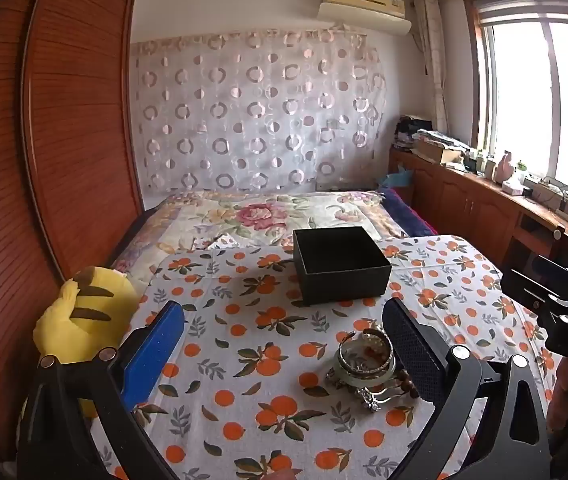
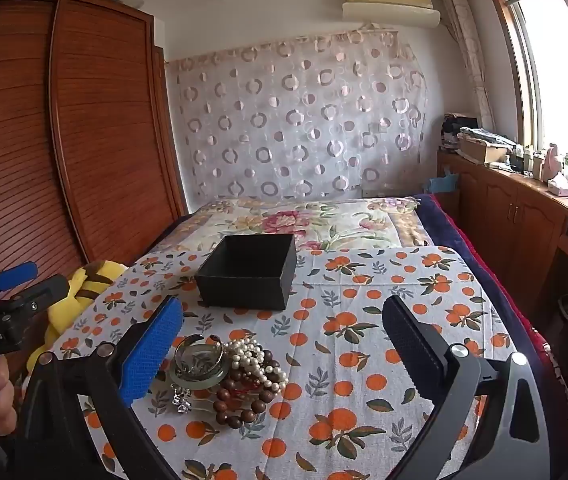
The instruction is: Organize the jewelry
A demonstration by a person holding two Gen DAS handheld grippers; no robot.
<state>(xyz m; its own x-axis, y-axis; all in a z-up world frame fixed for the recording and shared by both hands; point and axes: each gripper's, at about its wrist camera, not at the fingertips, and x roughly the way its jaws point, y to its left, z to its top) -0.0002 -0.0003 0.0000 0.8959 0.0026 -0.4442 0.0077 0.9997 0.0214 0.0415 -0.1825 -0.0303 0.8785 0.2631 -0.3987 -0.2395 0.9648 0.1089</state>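
A cloth (image 2: pixel 384 320) printed with oranges and leaves covers the surface, which stands at the foot of a bed (image 2: pixel 304 216) with a floral quilt. On the cloth sits an open black box (image 2: pixel 247 276); nearer the cameras lies the jewelry (image 2: pixel 227 372), a heap of bangles, pearls and brown beads. Both the left gripper (image 1: pixel 284 344) and the right gripper (image 2: pixel 284 344) hang with jaws wide apart, holding nothing. A yellow plush (image 1: pixel 79 320) lies at the left, beside a slatted wooden wardrobe (image 1: pixel 75 128). A window (image 1: pixel 544 100) lights low cabinets (image 2: pixel 504 216) on the right.
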